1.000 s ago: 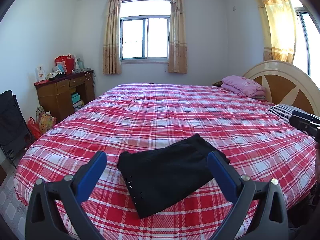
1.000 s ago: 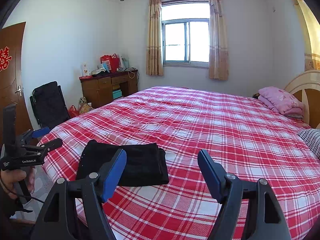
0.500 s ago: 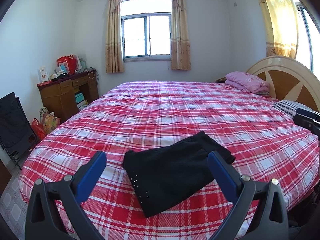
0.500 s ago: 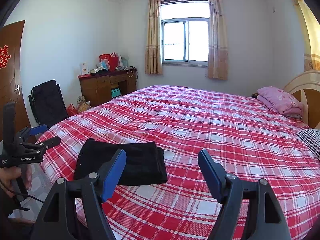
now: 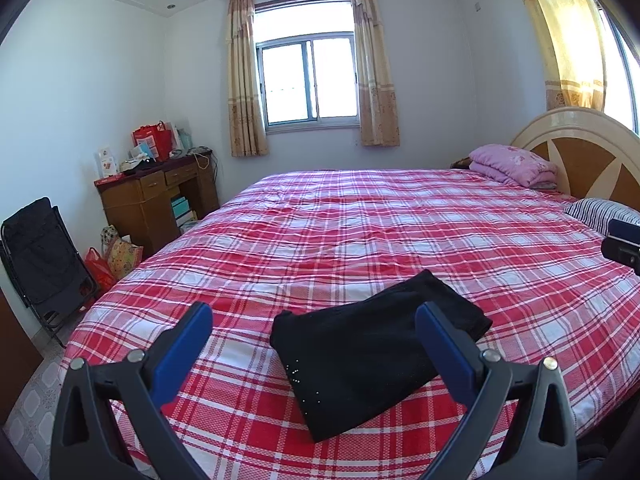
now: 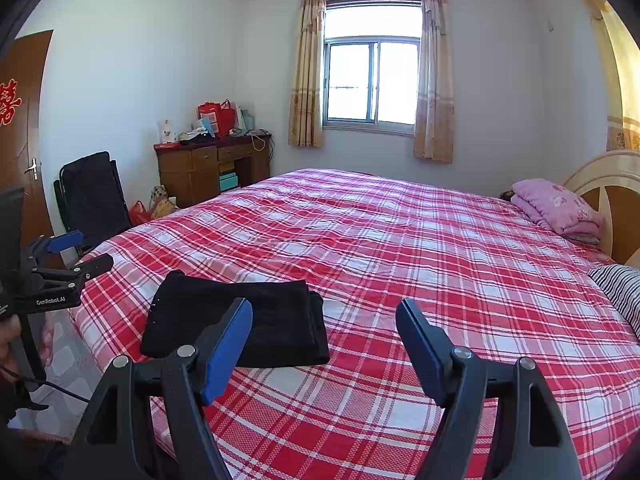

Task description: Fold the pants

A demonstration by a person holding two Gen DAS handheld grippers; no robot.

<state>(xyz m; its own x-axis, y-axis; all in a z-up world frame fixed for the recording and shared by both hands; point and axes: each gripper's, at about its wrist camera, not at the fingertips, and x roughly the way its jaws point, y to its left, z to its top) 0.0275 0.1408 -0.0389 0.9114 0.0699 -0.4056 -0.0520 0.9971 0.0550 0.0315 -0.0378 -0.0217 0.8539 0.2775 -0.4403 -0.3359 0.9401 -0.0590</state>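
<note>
- One pair of black pants [image 5: 376,356] lies folded into a flat, compact rectangle on the red plaid bedspread [image 5: 380,240], near the bed's closest edge.
- In the left wrist view the pants sit just past the fingertips of the left gripper [image 5: 314,330], between the two blue fingers [image 5: 182,350] and reaching behind the right-hand one; nothing is touching the cloth.
- The left gripper's jaws stand wide apart and hold nothing.
- In the right wrist view the pants show beyond and to the left of the right gripper [image 6: 324,330], partly hidden by its left finger [image 6: 226,354]; only plaid bedspread shows in the gap between the fingers.
- The right gripper's jaws are also spread wide and empty, clear of the pants.
- A hand [image 6: 24,344] at the left edge of the right wrist view grips the left gripper's handle, beside the bed.
- Far past the fingers, a folded pink blanket [image 5: 514,164] rests by the headboard [image 5: 580,148], and a striped pillow [image 5: 600,212] lies to the right.
- A wooden desk [image 6: 212,168] stands beneath the window [image 6: 372,80] side wall.
</note>
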